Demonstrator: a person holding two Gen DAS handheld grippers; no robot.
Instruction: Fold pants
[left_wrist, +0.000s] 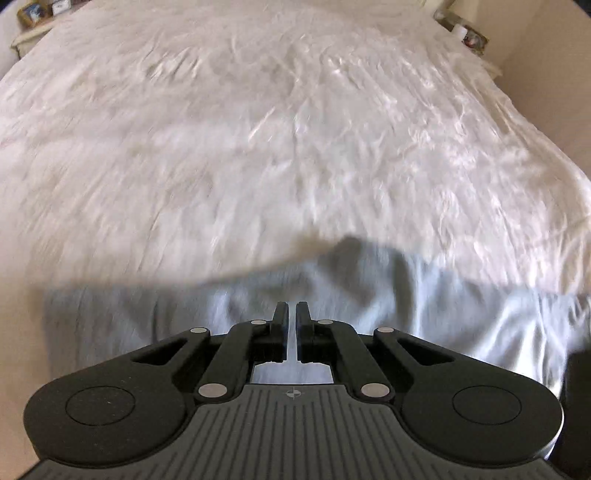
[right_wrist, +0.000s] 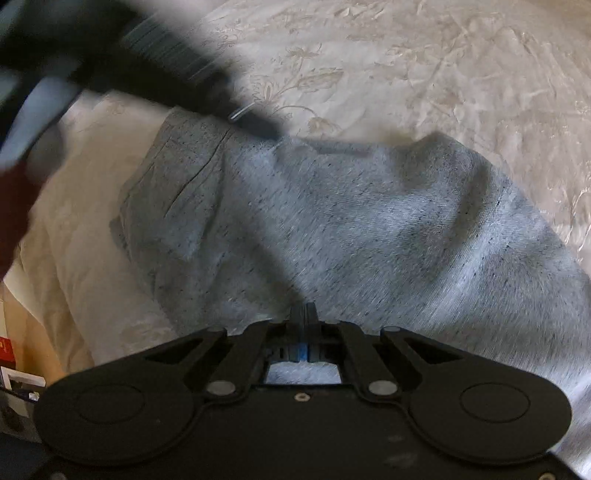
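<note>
The pants are showing as soft, matt heathered grey knit cloth. The bedspread is gleaming like creased satin. The right gripper is looking like matt black plastic.

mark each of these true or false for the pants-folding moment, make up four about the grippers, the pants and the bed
1. The pants are grey. True.
2. The right gripper is wide open. False: its jaws are pressed together on the grey cloth.
3. The pants lie on a pale bedspread. True.
4. The left gripper hangs above bare bedspread. False: it is over the grey cloth, jaws nearly shut.
</note>
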